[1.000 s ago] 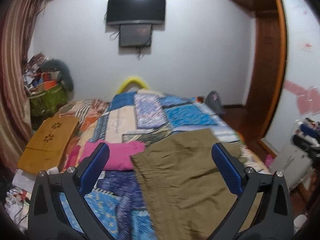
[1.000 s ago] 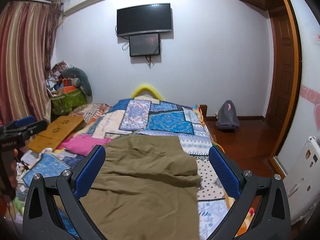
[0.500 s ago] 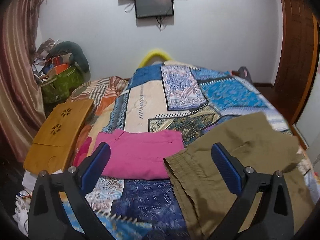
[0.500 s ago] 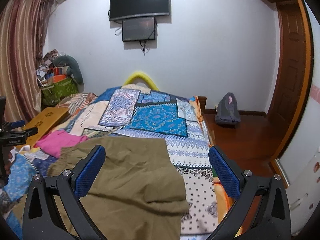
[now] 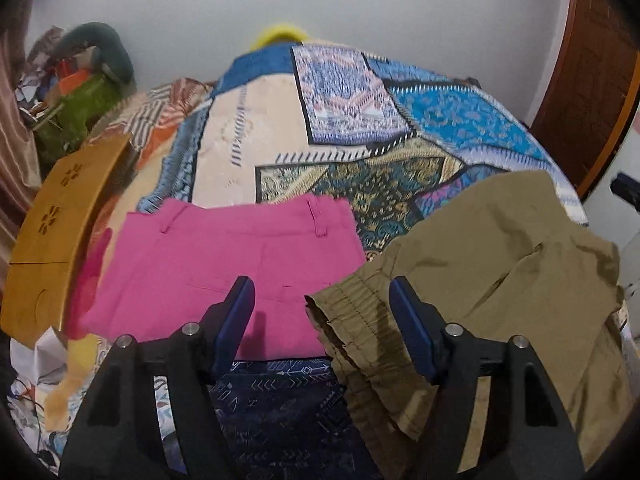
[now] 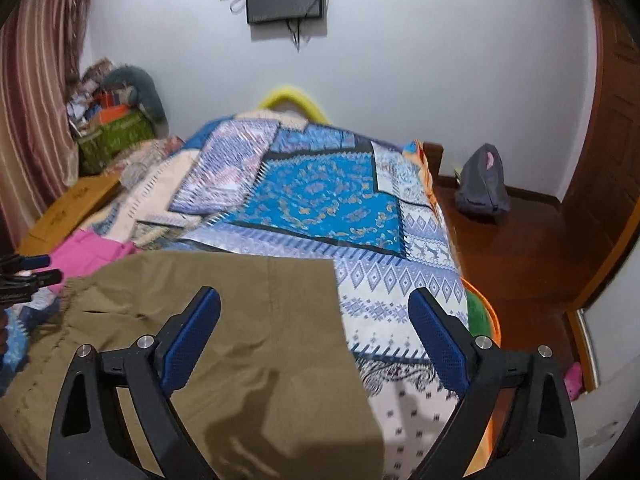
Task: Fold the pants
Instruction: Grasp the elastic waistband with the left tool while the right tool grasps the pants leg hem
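The olive pants (image 5: 480, 280) lie spread on the patchwork bedspread (image 5: 360, 120) of the bed, their elastic waistband corner directly between the blue pads of the left gripper (image 5: 322, 308), which hovers released, jaws apart, gripping nothing. Just beside the waistband, to the left, sits a folded pink garment (image 5: 224, 256). The right gripper (image 6: 314, 328) is likewise spread wide and empty above the pants (image 6: 240, 320); its left finger is over the olive cloth, its right finger over the bare bedspread (image 6: 320, 200) past the fabric's edge.
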Available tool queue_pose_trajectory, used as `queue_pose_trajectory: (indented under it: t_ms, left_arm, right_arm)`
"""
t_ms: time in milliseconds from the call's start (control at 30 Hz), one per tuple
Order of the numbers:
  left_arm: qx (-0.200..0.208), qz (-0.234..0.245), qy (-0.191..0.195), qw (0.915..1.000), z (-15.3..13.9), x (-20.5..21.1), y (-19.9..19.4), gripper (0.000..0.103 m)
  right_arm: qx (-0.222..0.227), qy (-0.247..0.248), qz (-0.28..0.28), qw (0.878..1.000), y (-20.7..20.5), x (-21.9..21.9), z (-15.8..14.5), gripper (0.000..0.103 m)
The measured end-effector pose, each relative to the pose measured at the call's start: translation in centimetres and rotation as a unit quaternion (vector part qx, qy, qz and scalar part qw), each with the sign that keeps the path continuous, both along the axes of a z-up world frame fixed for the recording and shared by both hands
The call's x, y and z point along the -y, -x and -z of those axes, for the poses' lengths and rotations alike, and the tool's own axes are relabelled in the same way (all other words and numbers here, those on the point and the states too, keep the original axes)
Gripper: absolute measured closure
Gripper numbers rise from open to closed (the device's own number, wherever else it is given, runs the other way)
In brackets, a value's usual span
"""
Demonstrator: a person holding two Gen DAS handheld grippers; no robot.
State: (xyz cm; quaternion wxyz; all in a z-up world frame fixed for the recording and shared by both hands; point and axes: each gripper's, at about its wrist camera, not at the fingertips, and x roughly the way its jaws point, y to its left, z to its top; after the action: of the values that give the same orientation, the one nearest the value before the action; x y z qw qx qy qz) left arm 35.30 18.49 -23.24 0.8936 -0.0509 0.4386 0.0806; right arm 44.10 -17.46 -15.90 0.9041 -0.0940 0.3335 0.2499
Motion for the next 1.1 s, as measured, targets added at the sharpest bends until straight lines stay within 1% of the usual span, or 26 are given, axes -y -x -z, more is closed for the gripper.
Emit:
queue_pose_trajectory:
  t_ms: [100, 167, 233, 300, 367, 433, 500, 533, 567, 600, 633, 667, 700, 733, 767, 800, 833, 867, 900, 967, 1100]
  left_arm:
    - [-0.022, 0.007, 0.012, 0.9997, 1.5, -0.1, -0.8, 0.033]
    - [-0.029, 0.008, 0.022, 0.9993, 2.2, -0.3, -1.1, 0.033]
    - [-0.030, 0.010, 0.031, 0.9990, 2.8, -0.4, -1.3, 0.033]
    - [-0.036, 0.013, 0.036, 0.9986, 3.4, -0.3, -1.6, 0.033]
    - [-0.051, 0.015, 0.048, 0.9975, 4.1, -0.4, -1.9, 0.033]
    - [-0.052, 0.016, 0.065, 0.9964, 4.3, -0.7, -2.0, 0.037]
    - [-0.051, 0.019, 0.071, 0.9960, 4.4, -0.8, -2.0, 0.041]
    - [-0.052, 0.022, 0.075, 0.9956, 4.5, -0.8, -1.9, 0.043]
    - [-0.054, 0.025, 0.080, 0.9951, 4.7, -0.7, -2.0, 0.048]
    - [-0.055, 0.029, 0.085, 0.9945, 4.7, -0.6, -2.0, 0.056]
    - [-0.054, 0.032, 0.087, 0.9943, 4.6, -0.4, -2.0, 0.057]
    - [-0.051, 0.030, 0.080, 0.9950, 4.5, -0.2, -2.0, 0.062]
    - [-0.049, 0.028, 0.067, 0.9962, 4.3, 0.1, -2.0, 0.066]
    - [-0.047, 0.028, 0.055, 0.9970, 4.2, 0.3, -2.0, 0.068]
    - [-0.045, 0.026, 0.046, 0.9976, 4.0, 0.4, -1.9, 0.073]
    - [-0.044, 0.023, 0.041, 0.9980, 3.8, 0.4, -1.9, 0.080]
    - [-0.043, 0.019, 0.038, 0.9982, 3.5, 0.3, -1.9, 0.083]
    - [-0.041, 0.015, 0.037, 0.9984, 3.2, 0.1, -1.8, 0.093]
    - [-0.038, 0.012, 0.037, 0.9985, 2.8, -0.1, -1.7, 0.095]
    - [-0.028, 0.012, 0.036, 0.9989, 1.8, -0.4, -1.5, 0.096]
    - [-0.005, 0.021, 0.008, 0.9997, -0.9, 0.0, -1.3, 0.097]
  right_arm:
    - [-0.012, 0.006, -0.003, 1.000, -1.8, -0.4, 0.6, 0.010]
    - [-0.026, 0.004, -0.009, 1.000, -3.0, -0.7, 1.1, 0.015]
    - [-0.041, 0.009, -0.018, 0.999, -4.2, -1.3, 1.8, 0.018]
    - [-0.054, 0.022, -0.030, 0.998, -5.2, -2.3, 2.7, 0.022]
    - [-0.073, 0.044, -0.038, 0.996, -6.5, -3.3, 3.8, 0.039]
    - [-0.104, 0.057, -0.049, 0.992, -7.4, -4.0, 5.0, 0.046]
    - [-0.110, 0.065, -0.055, 0.990, -7.6, -4.4, 5.7, 0.048]
    - [-0.110, 0.062, -0.057, 0.990, -7.5, -4.3, 5.9, 0.048]
    - [-0.113, 0.053, -0.058, 0.991, -7.6, -4.1, 6.0, 0.052]
    - [-0.122, 0.038, -0.062, 0.990, -7.6, -3.8, 6.0, 0.055]
    - [-0.129, 0.028, -0.063, 0.989, -7.7, -3.7, 6.1, 0.061]
    - [-0.129, 0.025, -0.061, 0.989, -7.6, -3.6, 6.1, 0.069]
    - [-0.128, 0.026, -0.061, 0.990, -7.5, -3.5, 6.1, 0.072]
    - [-0.125, 0.026, -0.061, 0.990, -7.3, -3.6, 5.9, 0.083]
    - [-0.124, 0.024, -0.062, 0.990, -7.1, -3.6, 5.8, 0.089]
    - [-0.122, 0.022, -0.060, 0.990, -6.9, -3.6, 5.7, 0.091]
    - [-0.116, 0.024, -0.057, 0.991, -6.9, -3.9, 5.5, 0.092]
    - [-0.104, 0.026, -0.056, 0.993, -6.7, -4.1, 5.1, 0.092]
    - [-0.090, 0.026, -0.053, 0.994, -6.4, -4.0, 4.7, 0.092]
    - [-0.077, 0.016, -0.047, 0.996, -6.3, -4.0, 4.0, 0.093]
    - [-0.054, -0.007, -0.037, 0.998, -6.0, -3.6, 1.5, 0.093]
